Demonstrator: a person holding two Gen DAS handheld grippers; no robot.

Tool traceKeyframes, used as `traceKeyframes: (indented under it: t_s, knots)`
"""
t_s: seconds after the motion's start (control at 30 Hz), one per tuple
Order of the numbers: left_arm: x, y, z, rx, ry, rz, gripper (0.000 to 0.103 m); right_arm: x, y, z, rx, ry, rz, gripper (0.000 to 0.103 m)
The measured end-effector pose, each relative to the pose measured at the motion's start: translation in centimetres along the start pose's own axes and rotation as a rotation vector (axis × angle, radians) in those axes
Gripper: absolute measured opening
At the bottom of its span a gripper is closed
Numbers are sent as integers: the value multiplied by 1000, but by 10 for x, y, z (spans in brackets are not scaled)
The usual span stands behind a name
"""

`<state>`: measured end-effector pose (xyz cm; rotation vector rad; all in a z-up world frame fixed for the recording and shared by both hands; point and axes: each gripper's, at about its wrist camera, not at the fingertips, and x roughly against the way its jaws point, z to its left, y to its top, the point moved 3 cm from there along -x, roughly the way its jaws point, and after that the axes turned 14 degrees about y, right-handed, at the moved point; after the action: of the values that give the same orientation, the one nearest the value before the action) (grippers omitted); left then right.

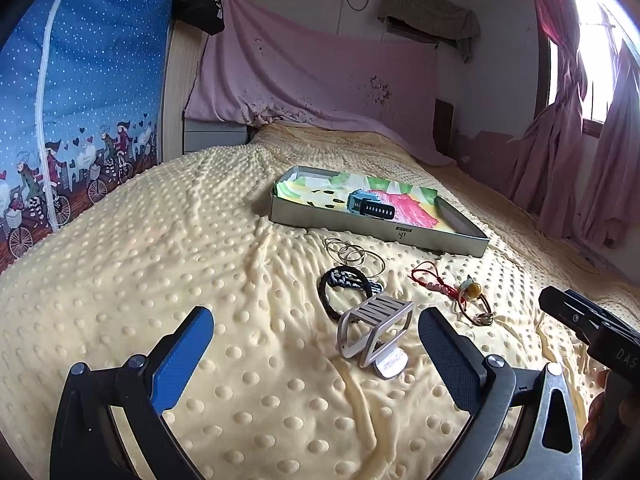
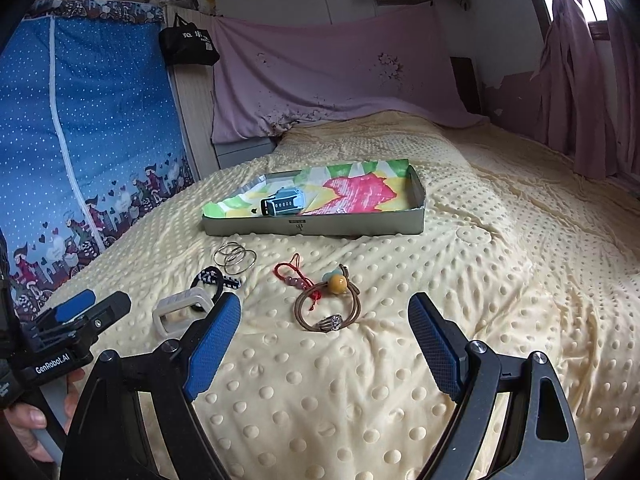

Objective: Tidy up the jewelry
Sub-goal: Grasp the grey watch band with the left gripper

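Jewelry lies on a cream dotted blanket [image 2: 400, 400]. Thin metal bangles [image 2: 234, 258], a black braided bracelet [image 2: 208, 278] and a beige watch band [image 2: 180, 312] lie to the left. A red cord bracelet [image 2: 296, 276] and a brown cord loop with an amber bead [image 2: 338, 284] and a silver ring [image 2: 330, 322] lie in the middle. My right gripper [image 2: 324, 340] is open just short of that loop. My left gripper [image 1: 316, 344] is open, with the beige band [image 1: 376, 328] near its right finger. Both hold nothing.
A shallow grey box [image 2: 316, 226] lined with colourful paper sits beyond the jewelry, with a blue-grey watch [image 2: 282, 202] inside. A blue fabric wardrobe [image 2: 80, 140] stands left of the bed. A pink sheet covers the headboard, and curtains hang on the right.
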<state>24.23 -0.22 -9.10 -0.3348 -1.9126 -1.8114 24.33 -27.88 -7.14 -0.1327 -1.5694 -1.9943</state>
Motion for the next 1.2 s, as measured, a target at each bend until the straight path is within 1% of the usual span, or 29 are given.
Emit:
traceKeyframes:
  t_s: [0.33, 0.47, 0.53, 0.6, 0.63, 0.7, 0.73, 0.8, 0.87, 0.97, 1.0, 1.07, 1.17, 1.2]
  knots:
    - [-10, 3, -3, 19, -12, 10, 103, -14, 2, -2, 3, 25, 12, 82]
    - [-18, 4, -6, 8, -45, 40, 103, -31, 5, -2, 21, 58, 58, 82]
    - [-20, 3, -8, 1, -62, 48, 102, -40, 5, -2, 28, 78, 88, 77]
    - [-23, 2, -10, -8, -78, 54, 97, -50, 4, -3, 30, 96, 123, 63]
    - [-26, 1, -12, -16, -91, 64, 93, -55, 3, -4, 28, 107, 138, 60]
    - [-30, 0, -15, -27, -111, 79, 87, -64, 1, -5, 23, 123, 161, 49]
    - [-33, -1, -16, -32, -124, 90, 83, -69, 0, -6, 21, 132, 173, 47]
    - [-37, -3, -19, -39, -148, 107, 79, -78, -2, -6, 18, 154, 199, 40]
    - [-44, -4, -21, -39, -182, 130, 75, -87, -5, -5, 16, 171, 222, 36]
    - [-51, -6, -22, -32, -228, 165, 71, -99, -8, -5, 12, 183, 251, 36]
    - [-54, -7, -23, -28, -248, 179, 71, -102, -9, -5, 11, 183, 258, 34]
    - [-57, -8, -24, -22, -278, 198, 66, -109, -11, -5, 9, 184, 275, 30]
    - [-61, -9, -28, -25, -307, 221, 52, -116, -13, -2, 12, 192, 288, 30]
    - [-61, -9, -29, -28, -314, 225, 50, -118, -13, -2, 15, 192, 294, 28]
